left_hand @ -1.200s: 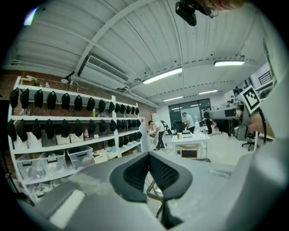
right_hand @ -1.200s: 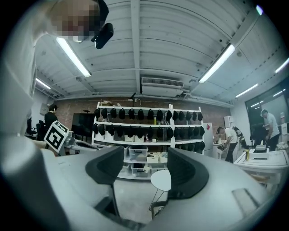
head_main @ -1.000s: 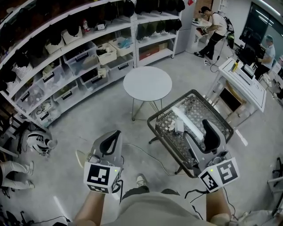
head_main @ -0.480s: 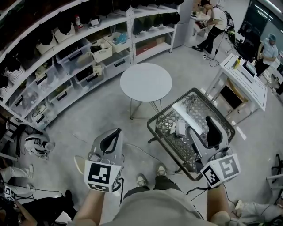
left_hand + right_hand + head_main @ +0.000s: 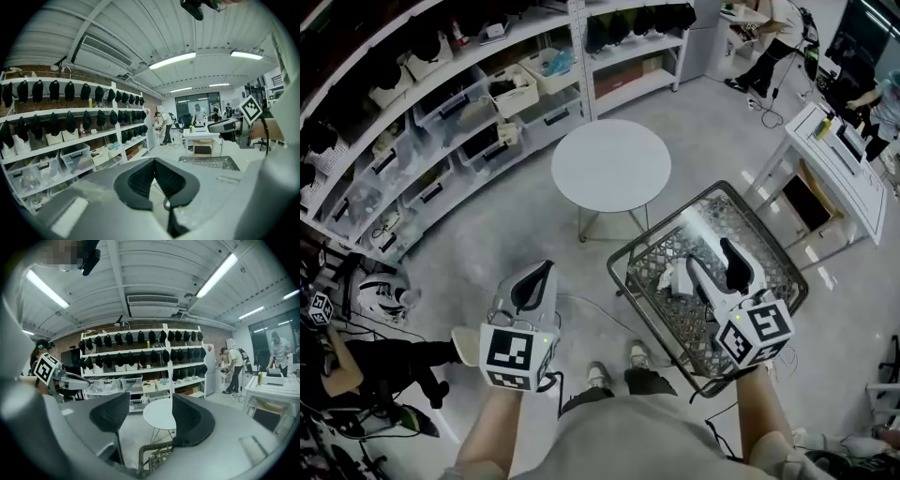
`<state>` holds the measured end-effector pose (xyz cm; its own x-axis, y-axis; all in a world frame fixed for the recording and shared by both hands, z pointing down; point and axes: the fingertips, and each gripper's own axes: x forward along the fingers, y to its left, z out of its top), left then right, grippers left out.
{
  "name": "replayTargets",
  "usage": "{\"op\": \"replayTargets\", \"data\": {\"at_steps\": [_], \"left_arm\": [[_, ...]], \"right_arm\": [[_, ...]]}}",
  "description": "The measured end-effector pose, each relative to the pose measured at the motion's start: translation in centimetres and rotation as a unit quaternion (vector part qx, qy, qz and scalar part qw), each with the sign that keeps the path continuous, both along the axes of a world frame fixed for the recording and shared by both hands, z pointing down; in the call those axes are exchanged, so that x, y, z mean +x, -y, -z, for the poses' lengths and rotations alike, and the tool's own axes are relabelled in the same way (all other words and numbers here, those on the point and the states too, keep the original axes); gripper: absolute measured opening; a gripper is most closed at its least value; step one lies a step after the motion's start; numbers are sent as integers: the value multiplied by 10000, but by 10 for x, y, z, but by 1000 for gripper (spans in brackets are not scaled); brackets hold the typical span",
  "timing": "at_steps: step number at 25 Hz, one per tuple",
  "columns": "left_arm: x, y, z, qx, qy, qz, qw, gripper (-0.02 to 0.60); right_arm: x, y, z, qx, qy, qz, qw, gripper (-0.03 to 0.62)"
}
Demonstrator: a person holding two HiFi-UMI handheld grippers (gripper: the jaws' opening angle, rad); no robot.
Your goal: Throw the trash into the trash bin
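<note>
Wire mesh made up the basket [image 5: 773,258] standing on thin legs at the person's right, and the white scraps of trash [image 5: 675,278] lay inside it, close under the right gripper [image 5: 714,262]. That gripper hung over the basket's near half; its jaws had just eased slightly closer, yet they stood wide apart with nothing between them, and its own view showed only the floor, the round white desk [image 5: 160,416] and a corner of the basket [image 5: 154,453] through the gap. The left gripper [image 5: 534,281] was held over bare floor well to the left of the basket, its jaws pressed together on nothing [image 5: 157,180]. No separate trash bin could be picked out, so where the scraps were meant to go remained unclear. Judging by this, the work was at the reach for the first pick-up, with nothing yet lifted. The next move probably called for lowering the right gripper until a scrap sat between the pads, closing firmly on such a thin, limp piece, and keeping the tips clear of the mesh
</note>
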<state>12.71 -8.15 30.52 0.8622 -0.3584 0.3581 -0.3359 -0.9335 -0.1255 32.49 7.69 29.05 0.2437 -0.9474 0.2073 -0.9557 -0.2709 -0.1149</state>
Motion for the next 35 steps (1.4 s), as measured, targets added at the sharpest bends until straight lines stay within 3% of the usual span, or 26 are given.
{"op": "replayTargets", "data": {"at_steps": [7, 14, 21, 29, 32, 35], "left_arm": [[55, 14, -47, -246, 340, -33, 9991, 2], [96, 15, -113, -649, 819, -199, 9943, 2], [118, 8, -189, -1072, 1362, -349, 9842, 2], [114, -18, -256, -1622, 1924, -448, 9668, 2], [111, -34, -280, -1759, 2111, -487, 9603, 2], [109, -46, -289, -1872, 2214, -477, 9558, 2]], "right_arm": [[48, 31, -103, -816, 498, 113, 9954, 285], [66, 47, -221, -1739, 1049, 219, 9789, 271], [62, 50, -327, -2660, 1400, 460, 9526, 235], [45, 33, -407, -3856, 1395, 823, 9083, 215], [39, 24, -429, -4244, 1242, 963, 8917, 176], [41, 21, -435, -4348, 1171, 949, 8878, 98]]}}
